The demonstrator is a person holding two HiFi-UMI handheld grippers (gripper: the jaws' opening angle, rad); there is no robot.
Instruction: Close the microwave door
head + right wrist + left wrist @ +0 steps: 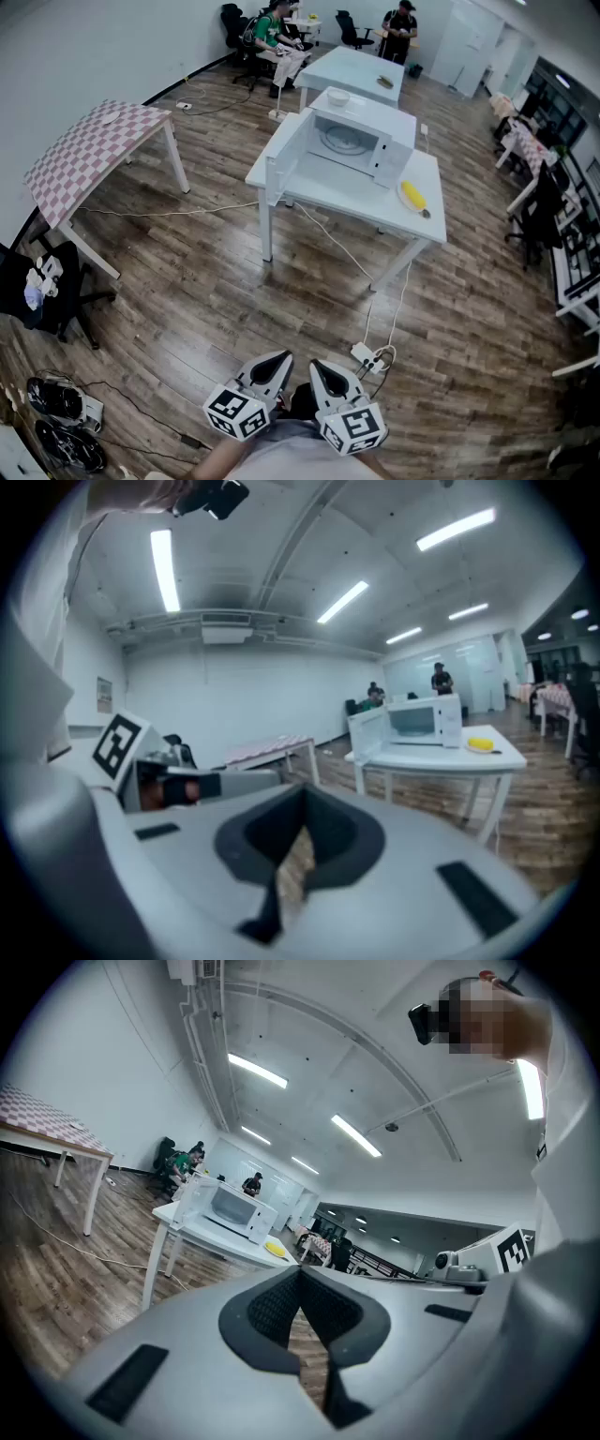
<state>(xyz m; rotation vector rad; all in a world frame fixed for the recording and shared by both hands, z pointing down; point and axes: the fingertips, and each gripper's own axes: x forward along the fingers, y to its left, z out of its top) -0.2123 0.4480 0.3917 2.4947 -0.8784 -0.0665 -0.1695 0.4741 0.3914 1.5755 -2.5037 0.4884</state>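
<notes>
A white microwave [354, 142] stands on a white table [328, 187] far ahead of me. Its door [284, 159] is swung wide open to the left, and the turntable shows inside. A white bowl [337, 97] rests on top of it. Both grippers hang close to my body, far from the table. The left gripper [280, 357] and the right gripper [317, 365] are shut with nothing between the jaws. The microwave [232, 1209] looks small in the left gripper view beyond the shut jaw tips [300, 1273]. In the right gripper view it [424, 719] sits at mid right.
A yellow item on a plate [412, 196] lies right of the microwave. A power strip [367, 356] and cables lie on the wood floor between me and the table. A checkered table [94, 155] stands at left. People sit at the back near more tables.
</notes>
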